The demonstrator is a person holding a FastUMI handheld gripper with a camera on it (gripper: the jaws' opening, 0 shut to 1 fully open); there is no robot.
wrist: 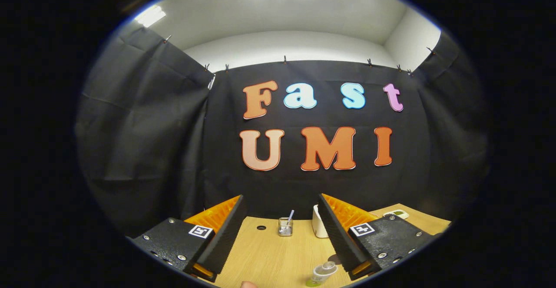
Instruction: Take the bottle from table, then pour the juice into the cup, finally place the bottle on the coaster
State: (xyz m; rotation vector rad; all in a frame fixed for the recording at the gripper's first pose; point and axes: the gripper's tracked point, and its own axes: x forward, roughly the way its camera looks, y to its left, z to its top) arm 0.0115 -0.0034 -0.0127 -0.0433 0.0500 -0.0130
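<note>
A small clear bottle (323, 273) with a pale cap and greenish contents stands on the wooden table (278, 253), low between my fingers and close to the inside of the right one. My gripper (281, 199) is open, held above the table, with nothing between its fingers. Beyond the fingers, near the table's far edge, stands a small clear glass (285, 226) with a thin straw-like stick in it. A white cup-like container (319, 227) is beside it, partly hidden behind the right finger.
The black cloth wall rises right behind the table's far edge. A small dark hole (261, 227) sits in the tabletop left of the glass. A small pale device (396, 213) lies on the table far right. A fingertip (248, 284) shows at the near edge.
</note>
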